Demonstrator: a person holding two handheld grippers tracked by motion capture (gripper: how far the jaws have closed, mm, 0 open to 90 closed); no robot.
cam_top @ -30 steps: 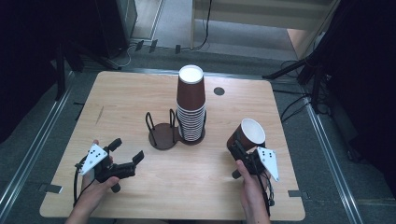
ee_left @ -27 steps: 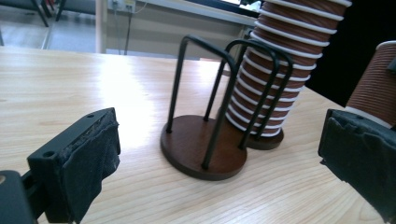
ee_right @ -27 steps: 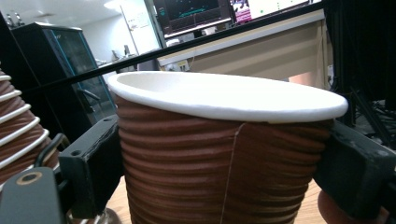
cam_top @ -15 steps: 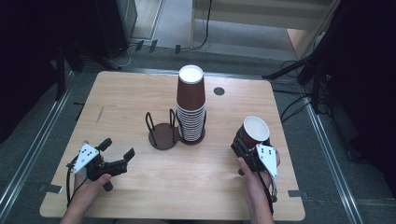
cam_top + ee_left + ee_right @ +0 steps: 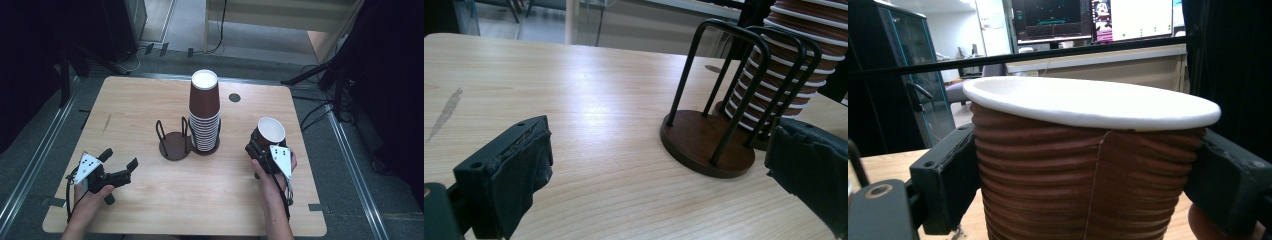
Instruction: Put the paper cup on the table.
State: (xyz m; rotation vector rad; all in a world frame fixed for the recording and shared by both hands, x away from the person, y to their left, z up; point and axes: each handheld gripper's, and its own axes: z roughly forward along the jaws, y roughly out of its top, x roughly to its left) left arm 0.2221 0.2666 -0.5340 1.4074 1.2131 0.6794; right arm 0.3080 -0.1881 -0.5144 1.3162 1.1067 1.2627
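Ribbed brown paper cup (image 5: 270,133), white inside, no print or label readable on it; clamped at both sides by the jaws of the right gripper (image 5: 260,150), upright near the right edge of the wooden table (image 5: 140,100), in much the same place as half a second ago. In the right gripper view the cup (image 5: 1088,170) sits between the two black jaws; screens behind show writing too small to read. Left gripper (image 5: 119,165): jaws wide apart, holding nothing, at the front left corner, slightly farther left than a second ago. At mid-table, a stack of cups (image 5: 205,117) stands in a dark two-bay wire holder (image 5: 172,142), the near bay (image 5: 706,142) empty.
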